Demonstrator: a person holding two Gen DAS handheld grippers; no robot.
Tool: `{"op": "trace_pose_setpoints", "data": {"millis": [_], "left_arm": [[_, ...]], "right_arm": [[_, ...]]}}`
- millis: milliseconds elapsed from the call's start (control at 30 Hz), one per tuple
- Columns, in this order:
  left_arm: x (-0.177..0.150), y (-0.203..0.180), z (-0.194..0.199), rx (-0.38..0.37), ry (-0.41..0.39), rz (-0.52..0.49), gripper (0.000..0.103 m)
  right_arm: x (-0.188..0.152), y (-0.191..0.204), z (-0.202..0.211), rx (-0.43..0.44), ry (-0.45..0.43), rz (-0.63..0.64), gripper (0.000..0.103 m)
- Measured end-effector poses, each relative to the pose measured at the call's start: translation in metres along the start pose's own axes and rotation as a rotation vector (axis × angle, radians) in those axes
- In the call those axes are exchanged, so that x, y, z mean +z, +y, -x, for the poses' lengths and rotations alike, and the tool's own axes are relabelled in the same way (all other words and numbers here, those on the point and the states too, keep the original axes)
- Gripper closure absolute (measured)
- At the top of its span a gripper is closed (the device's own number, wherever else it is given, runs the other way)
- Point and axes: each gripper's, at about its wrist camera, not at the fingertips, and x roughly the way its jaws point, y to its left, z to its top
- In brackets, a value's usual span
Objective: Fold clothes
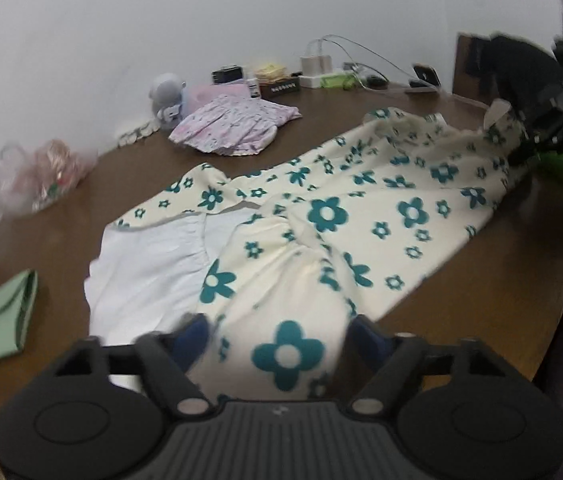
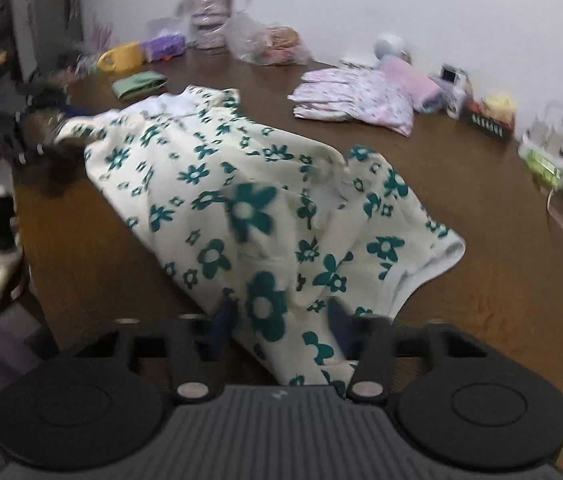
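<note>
A cream garment (image 1: 361,208) printed with teal flowers lies stretched across the brown table (image 1: 481,300). Its white lining (image 1: 153,264) shows at the near left. My left gripper (image 1: 281,336) is shut on the near end, with cloth bunched between its blue pads. At the far right, the right gripper (image 1: 529,136) holds the other end slightly raised. In the right wrist view the same garment (image 2: 241,208) runs away from my right gripper (image 2: 283,324), which is shut on a fold of it. The left gripper (image 2: 45,140) grips the far end, blurred.
A folded pink floral pile (image 1: 233,124) (image 2: 353,96) and a folded green cloth (image 1: 1,320) (image 2: 137,84) lie on the table (image 2: 501,280). Along the wall are a plastic bag (image 2: 269,44), a vase (image 2: 209,16), a yellow cup (image 2: 121,58) and a power strip (image 1: 321,68) with cables.
</note>
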Motion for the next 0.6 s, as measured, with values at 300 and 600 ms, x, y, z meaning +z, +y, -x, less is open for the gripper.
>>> {"op": "trace_pose_setpoints", "data": {"millis": [300, 600], "left_arm": [[-0.041, 0.002, 0.035, 0.168, 0.062, -0.172, 0.089], [-0.023, 0.011, 0.104, 0.058, -0.165, -0.061, 0.047]], "right_arm": [[0.0, -0.019, 0.03, 0.127, 0.065, 0.022, 0.1], [0.016, -0.005, 0.034, 0.067, -0.042, -0.033, 0.085]]}}
